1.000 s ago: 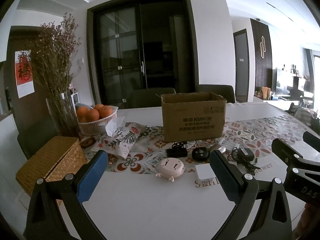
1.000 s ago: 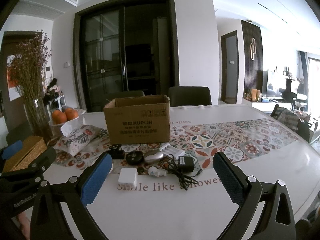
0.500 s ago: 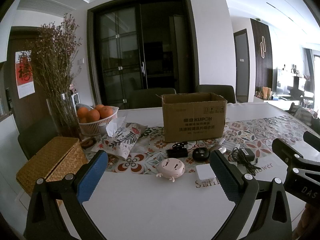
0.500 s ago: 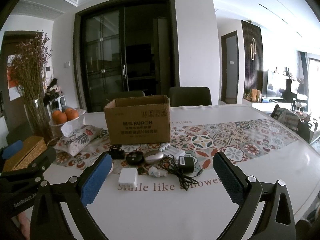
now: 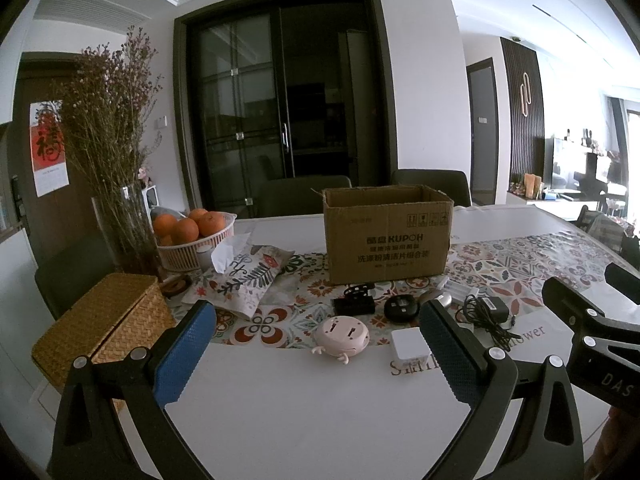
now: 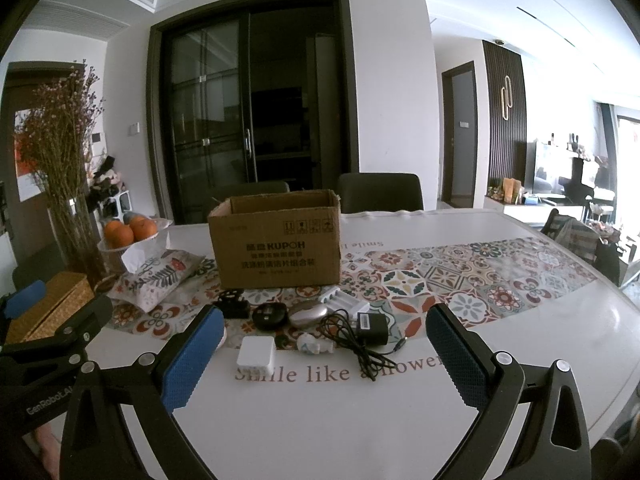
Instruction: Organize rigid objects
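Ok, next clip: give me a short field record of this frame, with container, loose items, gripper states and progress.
container: cardboard box, open top, upright on the table runner
loose items: white cube charger, black adapter with cord, silver oval case, black round device, pink round gadget
left gripper: open, holding nothing
right gripper: open, holding nothing
progress: no item grasped yet

We see a white counter [image 6: 360, 420] carrying a patterned runner [image 6: 460, 280], cardboard box [image 6: 276, 240], wicker box [image 5: 100, 328], white cube [image 6: 257, 356] and black adapter [image 6: 372, 326].
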`<action>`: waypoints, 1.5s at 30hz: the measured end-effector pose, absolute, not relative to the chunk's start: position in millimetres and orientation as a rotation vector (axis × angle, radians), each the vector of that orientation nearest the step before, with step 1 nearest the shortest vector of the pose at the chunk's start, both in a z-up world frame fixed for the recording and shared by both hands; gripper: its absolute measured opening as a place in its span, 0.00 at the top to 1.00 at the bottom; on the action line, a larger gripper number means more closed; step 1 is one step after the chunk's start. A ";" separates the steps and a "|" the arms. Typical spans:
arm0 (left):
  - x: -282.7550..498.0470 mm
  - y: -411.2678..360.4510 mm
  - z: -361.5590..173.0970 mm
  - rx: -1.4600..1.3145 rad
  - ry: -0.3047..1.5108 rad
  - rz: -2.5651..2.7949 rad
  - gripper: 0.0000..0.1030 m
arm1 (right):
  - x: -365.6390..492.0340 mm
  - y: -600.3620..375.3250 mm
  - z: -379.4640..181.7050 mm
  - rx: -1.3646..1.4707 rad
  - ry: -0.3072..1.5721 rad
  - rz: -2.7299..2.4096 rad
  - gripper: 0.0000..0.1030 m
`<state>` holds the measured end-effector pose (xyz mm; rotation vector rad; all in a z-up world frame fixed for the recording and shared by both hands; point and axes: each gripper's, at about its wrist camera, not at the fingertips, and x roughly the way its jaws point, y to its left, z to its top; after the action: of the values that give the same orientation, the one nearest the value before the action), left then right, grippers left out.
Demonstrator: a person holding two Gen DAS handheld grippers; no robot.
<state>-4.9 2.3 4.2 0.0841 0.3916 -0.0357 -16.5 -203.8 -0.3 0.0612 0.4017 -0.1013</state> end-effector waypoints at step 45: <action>96.3 24.1 -54.5 0.192 0.650 -0.154 0.00 | 59.1 -166.2 -62.4 0.108 0.635 -0.075 0.01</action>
<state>96.3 24.1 -54.5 0.1919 0.6503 -0.1540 59.1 -166.2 -62.4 0.1078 0.6350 -0.0746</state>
